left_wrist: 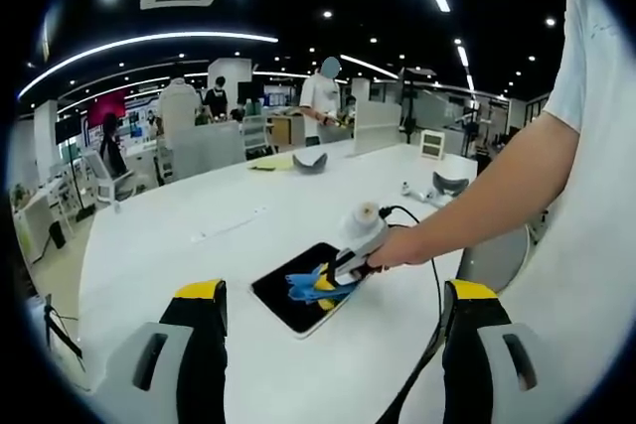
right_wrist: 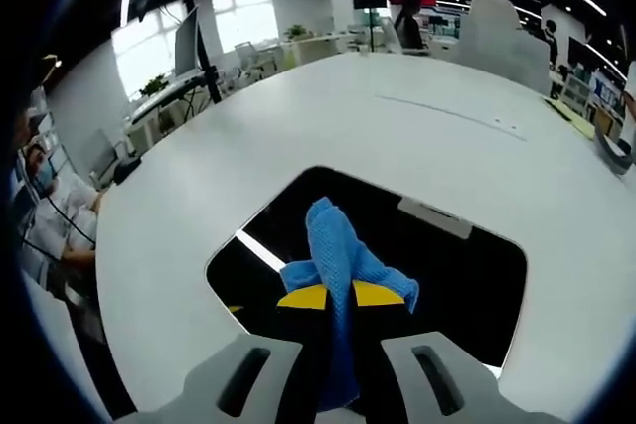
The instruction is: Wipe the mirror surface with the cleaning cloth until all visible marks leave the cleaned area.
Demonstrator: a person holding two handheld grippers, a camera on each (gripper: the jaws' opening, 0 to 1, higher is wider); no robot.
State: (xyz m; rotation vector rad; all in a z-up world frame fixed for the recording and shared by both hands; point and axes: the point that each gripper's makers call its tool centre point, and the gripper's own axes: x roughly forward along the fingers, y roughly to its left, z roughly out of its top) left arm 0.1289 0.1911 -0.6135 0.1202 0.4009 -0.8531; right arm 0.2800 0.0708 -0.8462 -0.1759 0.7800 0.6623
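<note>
- We start wide: the big white table [left_wrist: 248, 225] runs right across the left gripper view, and our job is lying flat on it near the close edge.
- There it is, the mirror [right_wrist: 457, 285], a dark, rounded slab reflecting a bright ceiling strip; in the left gripper view, the mirror [left_wrist: 288, 295] sits between our own two jaws, well ahead of them.
- The left gripper [left_wrist: 333, 345] hangs back above the table, jaws spread wide, nothing between them.
- The right gripper [right_wrist: 333, 297] is down over the glass, jaws pinched tight on the cleaning cloth [right_wrist: 338, 250]; from the left gripper view, we see the right gripper [left_wrist: 333, 280] pressing the cleaning cloth [left_wrist: 313, 287] onto the mirror's near end.
- We judge we're mid-wipe, with the cloth on the mirror.
- We can't make out any marks on that dark surface, so how far along we are is hard to call.
- Next, we reckon, comes a steady sweep across the rest of the glass, keeping the cloth flat and the mirror from sliding.
</note>
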